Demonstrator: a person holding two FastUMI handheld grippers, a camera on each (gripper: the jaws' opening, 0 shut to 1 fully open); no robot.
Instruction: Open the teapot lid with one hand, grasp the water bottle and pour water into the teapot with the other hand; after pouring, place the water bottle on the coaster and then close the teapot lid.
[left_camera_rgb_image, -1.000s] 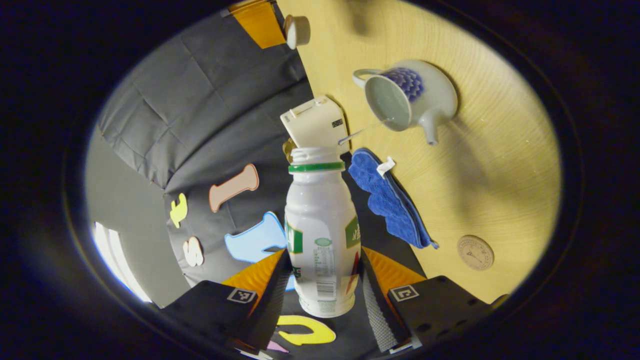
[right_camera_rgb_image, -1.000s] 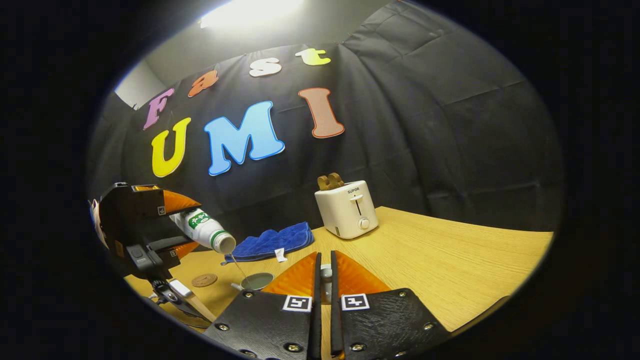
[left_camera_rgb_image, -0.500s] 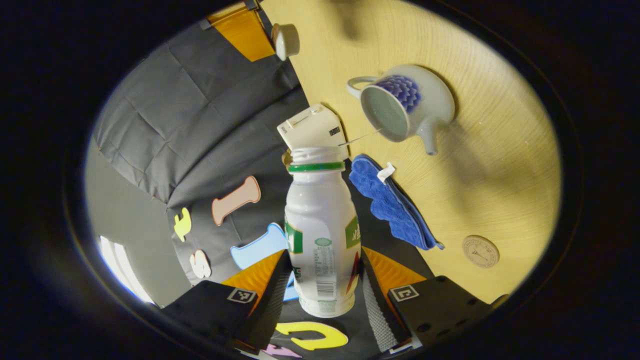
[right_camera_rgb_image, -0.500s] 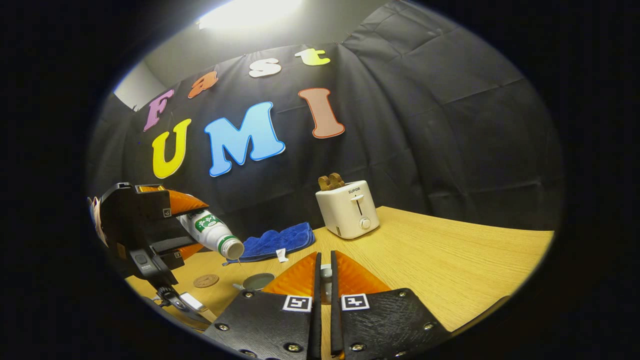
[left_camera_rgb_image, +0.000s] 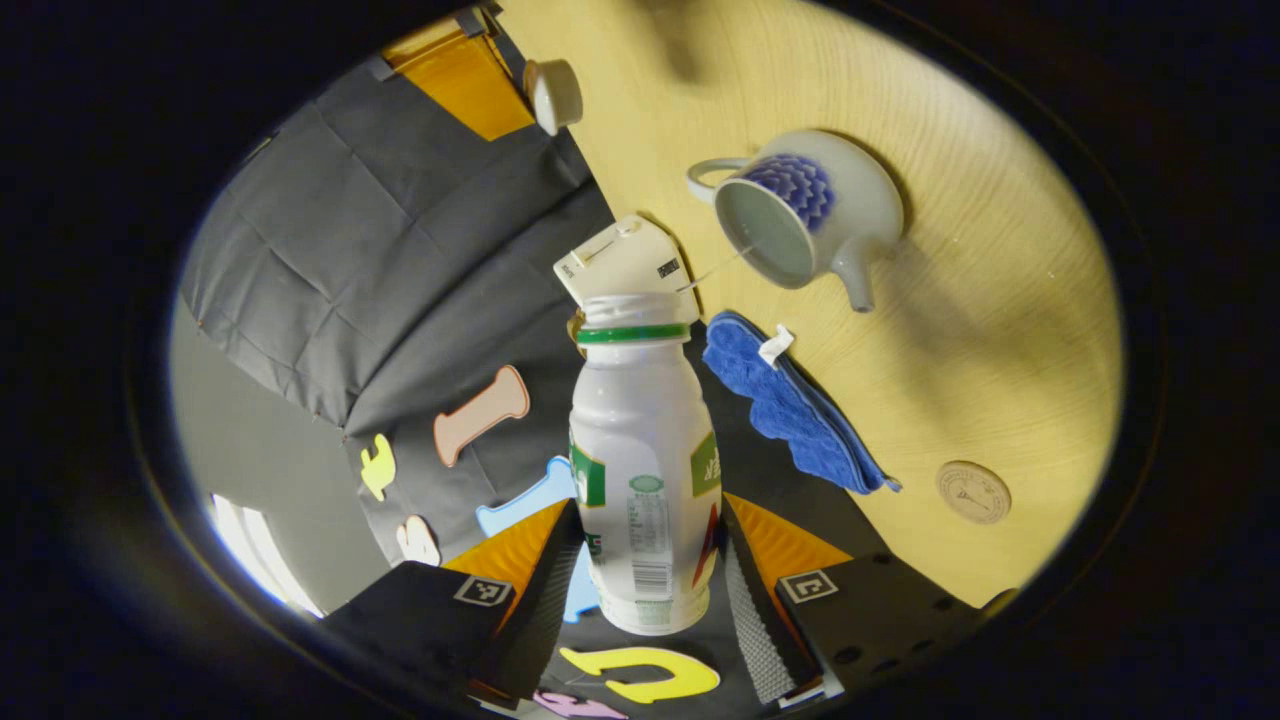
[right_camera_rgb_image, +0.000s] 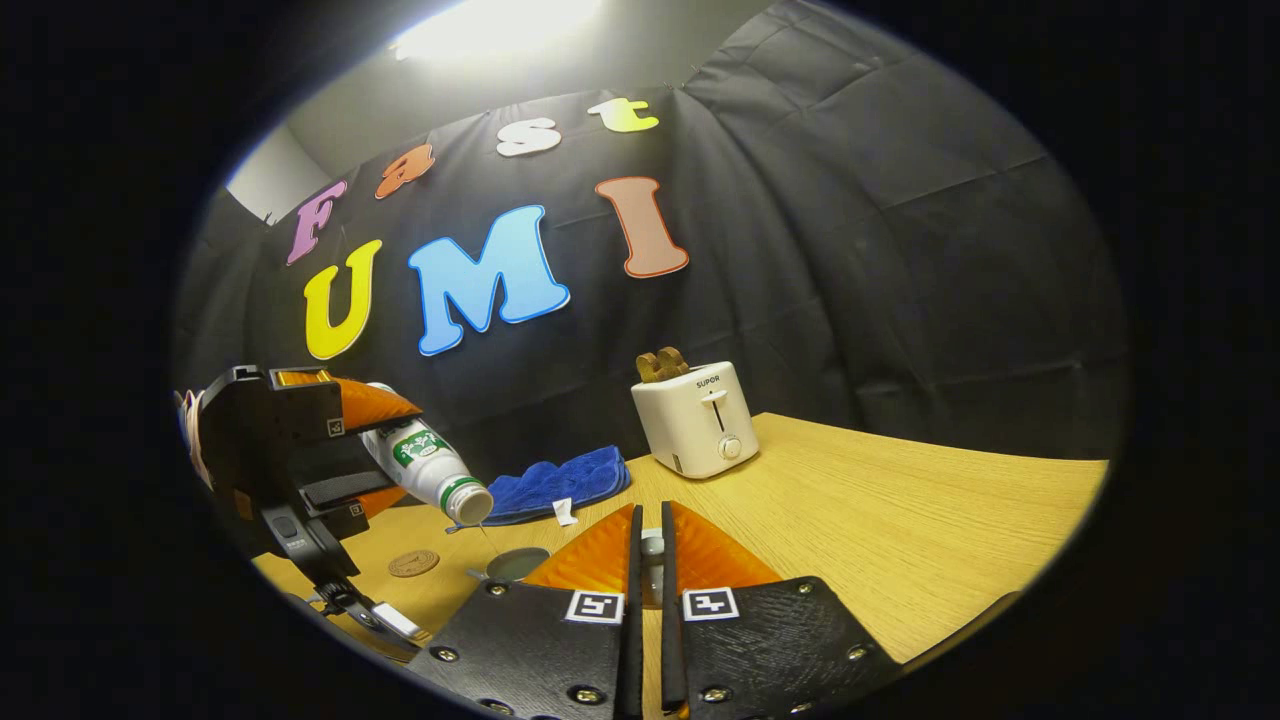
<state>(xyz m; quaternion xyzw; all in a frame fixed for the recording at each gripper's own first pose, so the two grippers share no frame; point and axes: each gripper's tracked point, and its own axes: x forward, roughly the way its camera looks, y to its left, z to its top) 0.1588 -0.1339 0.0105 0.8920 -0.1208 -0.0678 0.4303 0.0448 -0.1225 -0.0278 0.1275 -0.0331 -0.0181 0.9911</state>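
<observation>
A small staged booth set up to look like a kitchen counter, not a real home. A black quilted cloth (right_camera_rgb_image: 850, 250) hangs as the back wall, with a plain grey wall and a bright ceiling light (right_camera_rgb_image: 500, 25) above it. In front stands a pale wooden table (right_camera_rgb_image: 900, 520) with household props: a white toaster (right_camera_rgb_image: 695, 418) with bread in its slots, a folded blue towel (right_camera_rgb_image: 560, 482), a round coaster (right_camera_rgb_image: 413, 563), and a white-and-blue teapot (left_camera_rgb_image: 810, 215).
</observation>
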